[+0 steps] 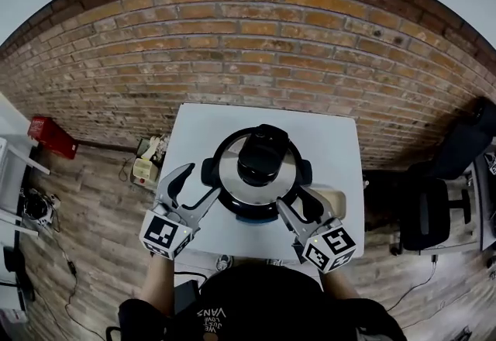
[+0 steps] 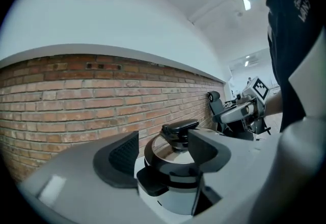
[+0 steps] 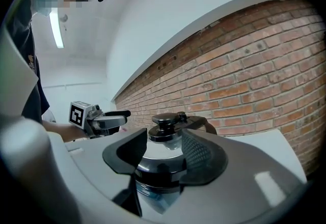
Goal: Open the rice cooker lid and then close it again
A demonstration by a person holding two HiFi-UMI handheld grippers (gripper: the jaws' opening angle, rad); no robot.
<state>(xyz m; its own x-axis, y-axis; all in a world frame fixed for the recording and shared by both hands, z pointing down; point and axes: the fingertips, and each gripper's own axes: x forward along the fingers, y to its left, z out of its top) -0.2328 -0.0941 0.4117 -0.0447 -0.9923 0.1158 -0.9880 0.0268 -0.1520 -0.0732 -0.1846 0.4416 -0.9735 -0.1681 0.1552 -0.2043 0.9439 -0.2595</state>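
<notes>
- The rice cooker [image 1: 257, 211] stands in the middle of the white table [image 1: 203, 126], out past the tips of both sets of fingers.
- Its shiny lid [image 1: 231, 177] sits flat on the pot. It is shut now.
- The black knob [image 1: 262, 152] is on top of the lid. No finger is on it.
- I think the lid has yet to be lifted, but a shut lid looks the same before the job and after it, so I cannot be sure.
- If the job is just starting, the lid must go up and then come back down.
- The left gripper [image 1: 203, 180] has its fingers [image 2: 122, 159] spread wide. Nothing is pinched between them.
- In the left gripper view the cooker shows in the gap between the fingers, a bit farther out than the tips. Its dark side handle [image 2: 153, 183] is nearest to them.
- The right gripper [image 1: 293, 198] has its fingers [image 3: 201, 154] spread too, and it holds nothing.
- In the right gripper view the lid and knob sit in the gap, just beyond the tips.
- From above, both sets of tips are just beside the cooker, one on each side. I cannot tell if any tip touches it.
- What is inside the cooker is hidden, because the lid covers it.
- A red box [image 1: 53, 136] lies on the floor, well away from the left fingers. I cannot tell what is in it.
</notes>
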